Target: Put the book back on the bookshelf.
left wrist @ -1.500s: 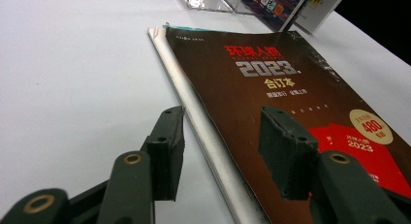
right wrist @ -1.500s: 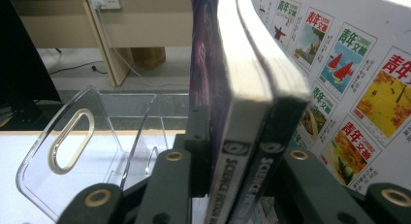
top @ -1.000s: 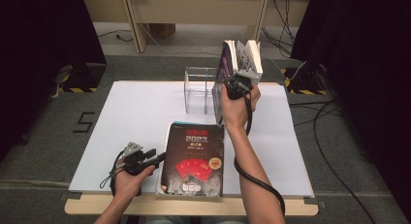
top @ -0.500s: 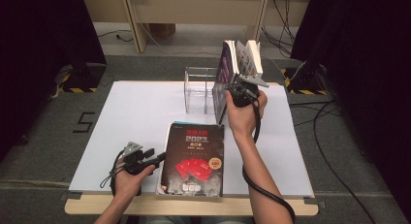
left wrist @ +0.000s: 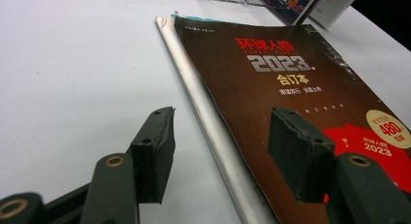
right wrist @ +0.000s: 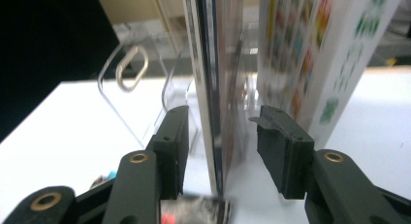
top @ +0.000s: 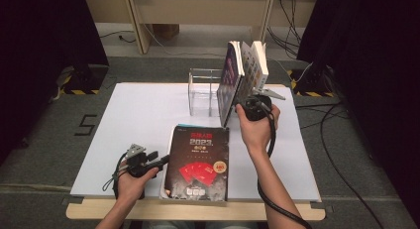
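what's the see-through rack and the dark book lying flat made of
Rack: looks like clear acrylic or similar hard plastic; you see the table through its walls, and its edges catch the light. Book: paper with a glossy coated cover, judging by the sheen along its spine edge and the slightly worn, curling corners.

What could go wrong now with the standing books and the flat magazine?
1. The dark standing book leans in the clear rack between the open right gripper jaws; it may tip over.
2. The left gripper straddles the spine of the flat magazine; closing might crease its cover.
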Motion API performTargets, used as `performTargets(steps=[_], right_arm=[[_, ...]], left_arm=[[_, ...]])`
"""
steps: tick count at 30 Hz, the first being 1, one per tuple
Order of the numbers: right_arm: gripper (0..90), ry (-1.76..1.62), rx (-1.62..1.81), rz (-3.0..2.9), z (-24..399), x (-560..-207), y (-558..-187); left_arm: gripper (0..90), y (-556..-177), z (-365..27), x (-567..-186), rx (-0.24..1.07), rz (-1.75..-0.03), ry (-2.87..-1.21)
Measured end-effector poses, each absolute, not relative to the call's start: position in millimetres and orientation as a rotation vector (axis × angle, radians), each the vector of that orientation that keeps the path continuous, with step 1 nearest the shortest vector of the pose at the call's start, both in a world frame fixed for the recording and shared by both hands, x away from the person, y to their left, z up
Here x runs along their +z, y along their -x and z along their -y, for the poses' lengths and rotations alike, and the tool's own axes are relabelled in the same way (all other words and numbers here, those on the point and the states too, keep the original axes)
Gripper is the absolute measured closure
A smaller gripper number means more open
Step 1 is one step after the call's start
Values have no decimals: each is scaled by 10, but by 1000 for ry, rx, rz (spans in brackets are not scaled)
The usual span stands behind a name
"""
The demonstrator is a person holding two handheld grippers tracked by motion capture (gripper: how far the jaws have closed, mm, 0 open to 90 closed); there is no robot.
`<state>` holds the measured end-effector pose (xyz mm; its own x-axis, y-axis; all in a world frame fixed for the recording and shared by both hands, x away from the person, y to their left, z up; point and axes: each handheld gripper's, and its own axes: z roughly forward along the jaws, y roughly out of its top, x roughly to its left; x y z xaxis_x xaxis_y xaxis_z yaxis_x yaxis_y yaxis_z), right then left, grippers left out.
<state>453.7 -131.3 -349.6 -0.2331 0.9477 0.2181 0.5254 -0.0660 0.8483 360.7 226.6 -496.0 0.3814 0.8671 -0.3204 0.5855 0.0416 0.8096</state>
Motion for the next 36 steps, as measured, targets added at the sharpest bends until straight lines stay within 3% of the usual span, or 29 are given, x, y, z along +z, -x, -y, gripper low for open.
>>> performTargets(steps=[14, 26, 36], right_arm=[[575, -1720, 1186, -1932, 1426, -3971, -4466], [578, -1847, 1127, -2084, 1312, -4500, -4622], [578, -1878, 1090, -2118, 1175, -4642, -4742]], left_arm=[[422, -3872, -2186, -4971, 298, -1356, -1657], [417, -4164, -2037, -4993, 285, -1388, -1687], [427, -4202, -2031, -5002, 294, -1395, -1688]])
